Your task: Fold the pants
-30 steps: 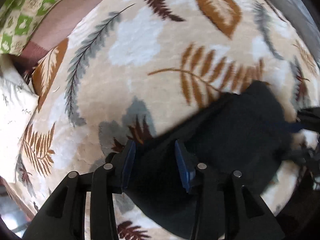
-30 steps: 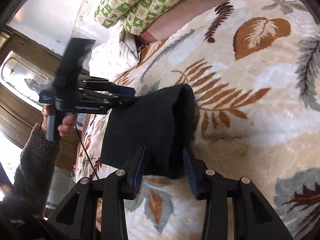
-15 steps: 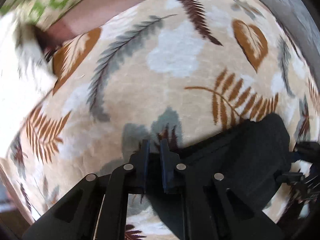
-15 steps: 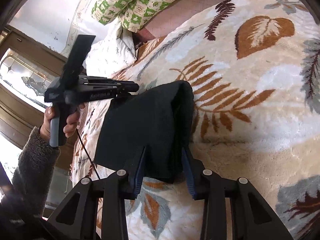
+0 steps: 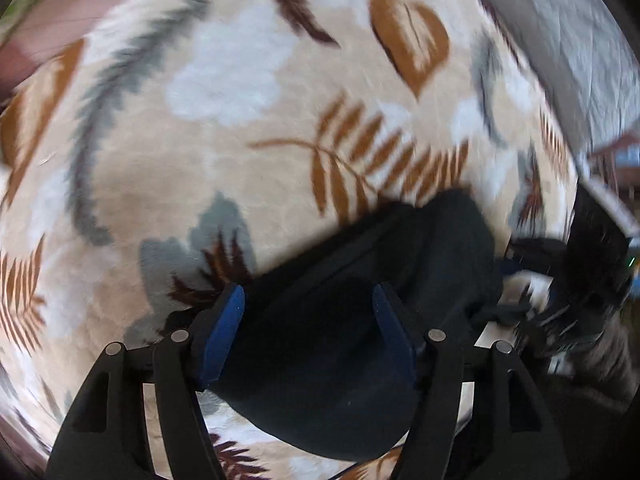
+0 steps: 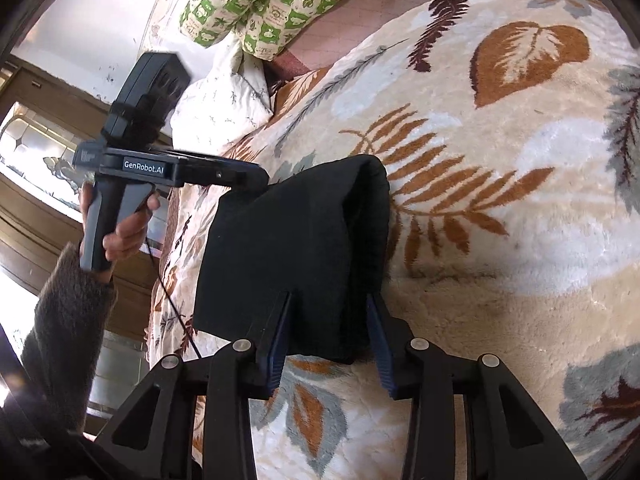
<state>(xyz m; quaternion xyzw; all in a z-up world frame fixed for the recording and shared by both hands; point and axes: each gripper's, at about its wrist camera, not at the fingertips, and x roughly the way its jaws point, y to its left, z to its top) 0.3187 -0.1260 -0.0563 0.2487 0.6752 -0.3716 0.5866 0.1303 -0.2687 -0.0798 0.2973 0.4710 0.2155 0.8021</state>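
**Two grippers open at a folded pair of black pants on the bed**

Two blue-padded fingers fill the bottom of the left wrist view, where the left gripper [image 5: 308,332] has its jaws spread wide apart. The black pants [image 5: 360,300] lie folded between and beyond them on the leaf-patterned fleece blanket [image 5: 240,120]. The cloth sits in the gap, and neither pad is seen pinching it. This view is blurred. At the far right edge the other tool shows only as a dark smear.

From the right wrist view, the right gripper [image 6: 328,332] also has its jaws apart, straddling the near end of the pants [image 6: 296,248], whose rounded fold runs along their right side. Across the bundle, the left gripper [image 6: 256,174] reaches its far corner, held by a hand [image 6: 120,228] in a fuzzy grey sleeve. A green-checked pillow [image 6: 264,0] and a white pillow [image 6: 224,92] lie at the head of the bed.
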